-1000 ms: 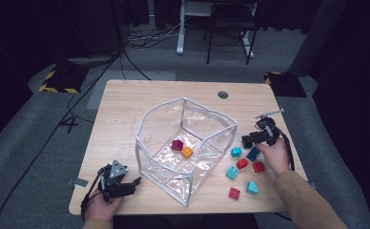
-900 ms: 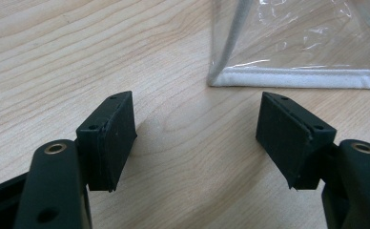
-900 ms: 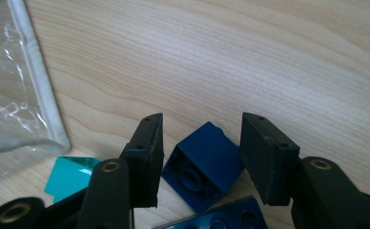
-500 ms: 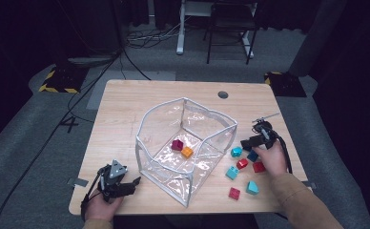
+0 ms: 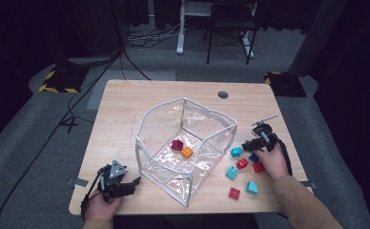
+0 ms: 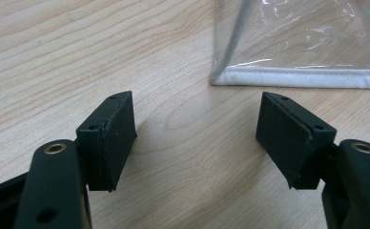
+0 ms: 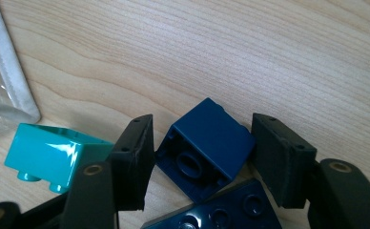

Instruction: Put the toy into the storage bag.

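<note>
1. At the near left corner of the bench [image 5: 126,105], the left gripper [image 5: 124,185] rests in the person's left hand [image 5: 99,208], its jaws wide apart with nothing between them. The left gripper view adds bare wood grain between the pads and the white-edged corner of the clear pouch [image 6: 292,76] just beyond.
2. At mid-bench, the high view shows the clear pouch [image 5: 188,102] standing open, with a maroon brick [image 5: 177,144] and an orange brick [image 5: 187,152] inside.
3. To the right, the right gripper [image 5: 251,145] sits among loose bricks just beside the pouch. Its jaws have just been opening.
4. The right gripper view shows the dark blue brick [image 7: 206,148] between the jaws: tipped on its side, hollow underside facing the camera, one corner touching the left pad, a gap at the right pad. A teal brick [image 7: 49,155] lies outside the left jaw.
</note>
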`<control>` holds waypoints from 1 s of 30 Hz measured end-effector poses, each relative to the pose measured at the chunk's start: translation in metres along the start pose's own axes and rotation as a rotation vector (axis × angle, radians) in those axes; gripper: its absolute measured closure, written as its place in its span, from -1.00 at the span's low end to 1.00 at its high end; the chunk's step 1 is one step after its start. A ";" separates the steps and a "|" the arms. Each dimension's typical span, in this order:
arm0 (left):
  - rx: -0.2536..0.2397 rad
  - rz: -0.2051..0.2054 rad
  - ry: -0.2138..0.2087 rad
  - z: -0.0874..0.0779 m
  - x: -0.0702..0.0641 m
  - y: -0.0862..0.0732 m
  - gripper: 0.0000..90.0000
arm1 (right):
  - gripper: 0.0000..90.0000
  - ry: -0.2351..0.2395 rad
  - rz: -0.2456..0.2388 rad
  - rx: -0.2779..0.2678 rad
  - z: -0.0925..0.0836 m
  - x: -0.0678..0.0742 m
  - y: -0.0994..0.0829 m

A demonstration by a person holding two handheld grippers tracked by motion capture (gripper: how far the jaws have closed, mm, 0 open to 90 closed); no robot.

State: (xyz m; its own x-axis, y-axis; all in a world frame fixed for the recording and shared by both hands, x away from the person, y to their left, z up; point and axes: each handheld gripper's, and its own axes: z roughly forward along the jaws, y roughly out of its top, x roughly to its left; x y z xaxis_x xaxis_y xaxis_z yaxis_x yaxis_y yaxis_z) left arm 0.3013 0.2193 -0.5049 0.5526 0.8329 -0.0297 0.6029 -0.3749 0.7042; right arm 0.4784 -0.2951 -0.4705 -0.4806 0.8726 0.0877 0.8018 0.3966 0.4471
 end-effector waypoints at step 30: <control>0.000 0.000 0.000 0.000 0.000 0.000 -0.34 | 0.13 0.053 -0.033 -0.122 -0.061 0.011 0.020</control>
State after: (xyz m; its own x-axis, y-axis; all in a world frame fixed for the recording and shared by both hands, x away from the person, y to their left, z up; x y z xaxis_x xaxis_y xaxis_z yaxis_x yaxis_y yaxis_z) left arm 0.3013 0.2193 -0.5049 0.5525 0.8330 -0.0302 0.6031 -0.3745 0.7043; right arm 0.4678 -0.2952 -0.4058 -0.5266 0.8420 0.1168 0.7376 0.3843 0.5552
